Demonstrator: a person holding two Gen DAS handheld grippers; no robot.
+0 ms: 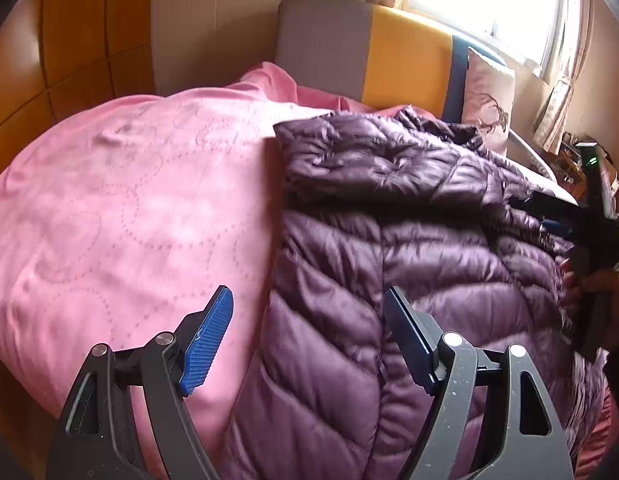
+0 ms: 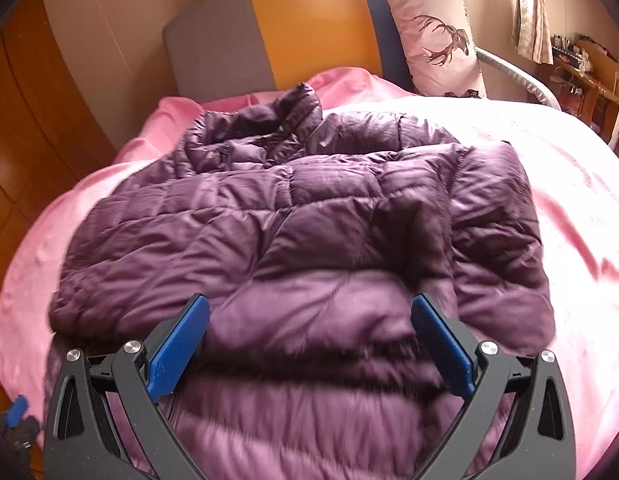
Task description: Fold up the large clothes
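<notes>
Purple quilted puffer jacket lies partly folded.

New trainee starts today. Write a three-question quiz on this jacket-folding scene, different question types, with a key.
1. True or false: the left hand-held gripper grips the jacket.
2. Multiple choice: the jacket lies on a
A) pink bedspread
B) wooden floor
C) grey sofa
3. Fill in: the pillow by the headboard shows a ____.

Key:
1. False; its jaws are open, as are those of the right hand-held gripper.
2. A
3. Deer
</notes>
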